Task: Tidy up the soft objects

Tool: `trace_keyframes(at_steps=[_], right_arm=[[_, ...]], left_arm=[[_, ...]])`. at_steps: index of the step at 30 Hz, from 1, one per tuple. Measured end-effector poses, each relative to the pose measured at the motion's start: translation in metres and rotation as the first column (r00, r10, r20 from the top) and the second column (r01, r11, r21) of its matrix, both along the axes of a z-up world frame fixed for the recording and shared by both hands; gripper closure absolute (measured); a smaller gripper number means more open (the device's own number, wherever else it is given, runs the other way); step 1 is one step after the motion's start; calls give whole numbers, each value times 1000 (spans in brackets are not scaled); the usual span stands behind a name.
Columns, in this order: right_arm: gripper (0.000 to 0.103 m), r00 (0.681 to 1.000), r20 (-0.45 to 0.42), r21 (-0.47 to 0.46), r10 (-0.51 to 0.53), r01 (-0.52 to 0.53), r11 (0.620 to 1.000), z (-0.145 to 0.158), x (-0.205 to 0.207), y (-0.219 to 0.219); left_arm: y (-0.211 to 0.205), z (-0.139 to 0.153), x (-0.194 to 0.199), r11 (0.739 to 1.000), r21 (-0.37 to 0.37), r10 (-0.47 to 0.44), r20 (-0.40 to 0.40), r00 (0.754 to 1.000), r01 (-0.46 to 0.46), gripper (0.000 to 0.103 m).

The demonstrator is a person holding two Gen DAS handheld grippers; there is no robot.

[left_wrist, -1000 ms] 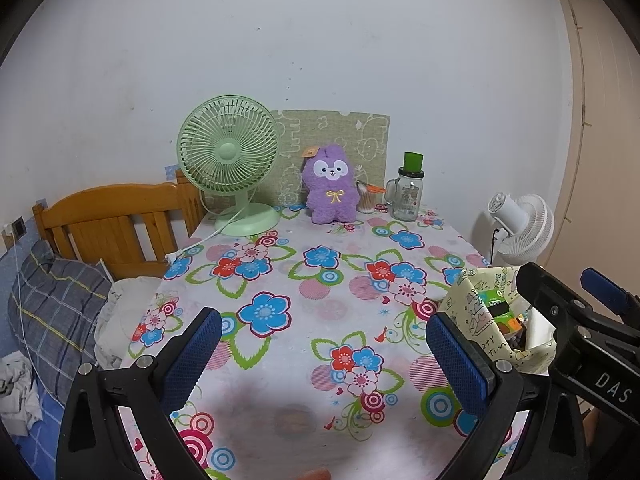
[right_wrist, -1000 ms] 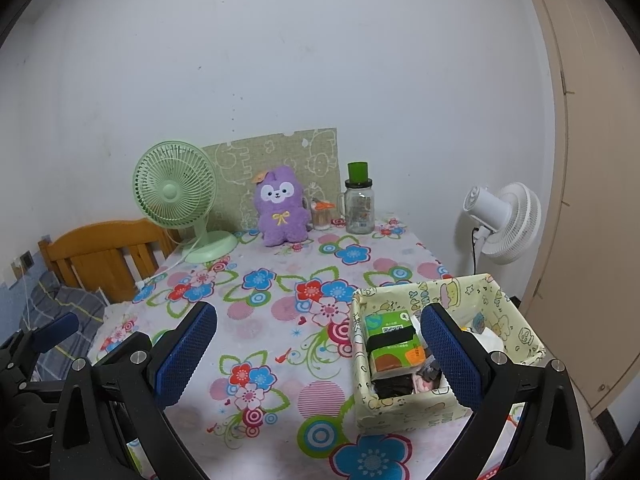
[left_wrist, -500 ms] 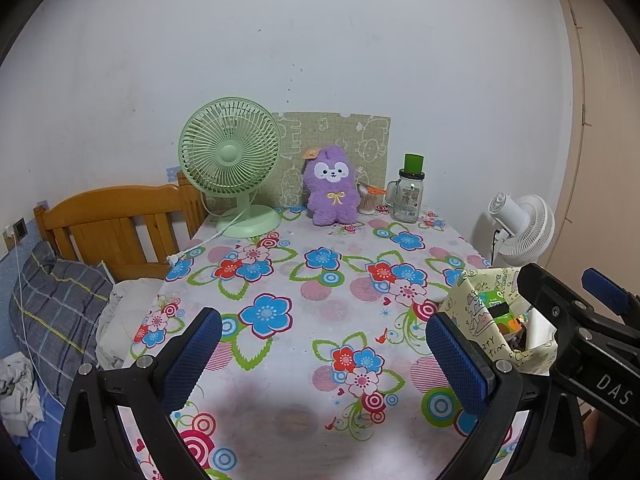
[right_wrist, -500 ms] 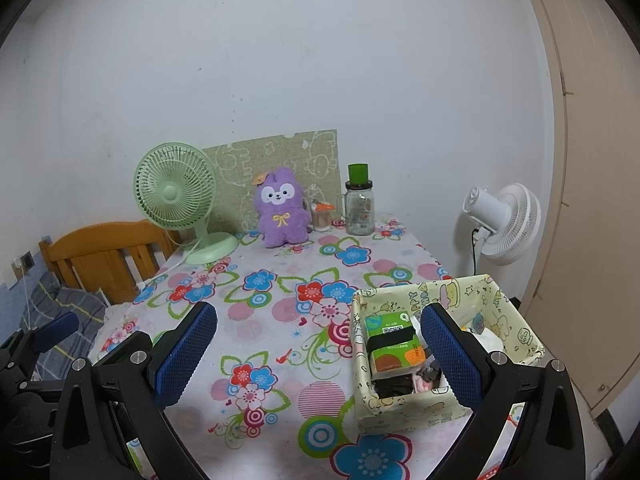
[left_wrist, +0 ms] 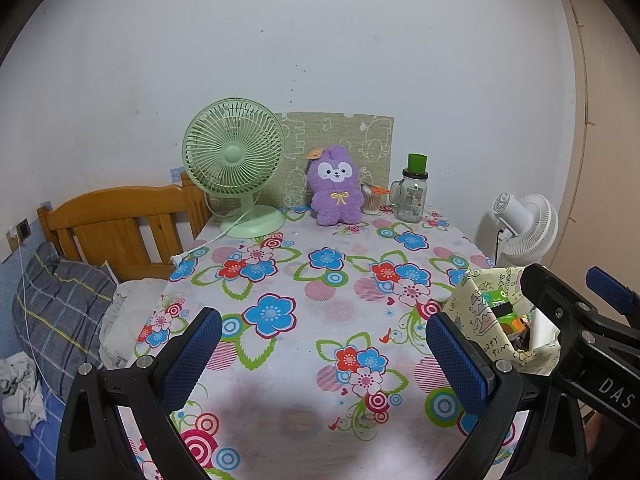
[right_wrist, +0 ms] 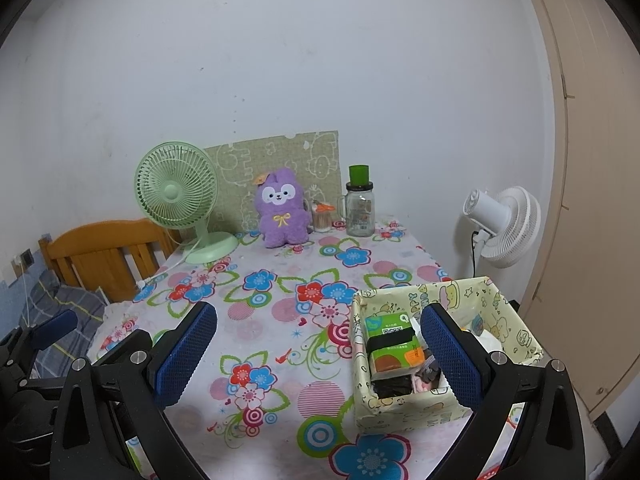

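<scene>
Left tongs point(left_wrist: 320, 344): spread wide, empty, poised over the near counter point(left_wrist: 304, 280) edge. Purple plush toy point(left_wrist: 335, 186): upright at the far edge, propped against the board, so reachable head-on. Right tongs point(right_wrist: 320, 344): equally spread, empty, beside the storage box point(right_wrist: 404, 406), the probable destination.

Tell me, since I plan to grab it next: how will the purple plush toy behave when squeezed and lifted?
The plush toy looks fluffy, so it probably squashes and feels light. Standing upright against the board, it may topple if nudged.

Soft, even light (fisheye-bent, dark corners).
</scene>
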State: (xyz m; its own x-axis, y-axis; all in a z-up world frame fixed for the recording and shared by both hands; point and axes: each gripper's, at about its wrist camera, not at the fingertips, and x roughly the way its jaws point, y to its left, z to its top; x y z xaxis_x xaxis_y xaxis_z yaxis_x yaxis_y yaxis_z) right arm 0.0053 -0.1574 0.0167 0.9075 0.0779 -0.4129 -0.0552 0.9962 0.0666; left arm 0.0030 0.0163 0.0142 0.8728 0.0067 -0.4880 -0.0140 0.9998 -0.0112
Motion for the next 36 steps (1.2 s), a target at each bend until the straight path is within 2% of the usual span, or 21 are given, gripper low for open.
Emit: trace_keyframes(at_steps=[36], right_arm=[[0,1000,0,1,1,-1,1000,0,0,1]], left_arm=[[-2,0,-2,1000,8,2,10,1000,-2,0]])
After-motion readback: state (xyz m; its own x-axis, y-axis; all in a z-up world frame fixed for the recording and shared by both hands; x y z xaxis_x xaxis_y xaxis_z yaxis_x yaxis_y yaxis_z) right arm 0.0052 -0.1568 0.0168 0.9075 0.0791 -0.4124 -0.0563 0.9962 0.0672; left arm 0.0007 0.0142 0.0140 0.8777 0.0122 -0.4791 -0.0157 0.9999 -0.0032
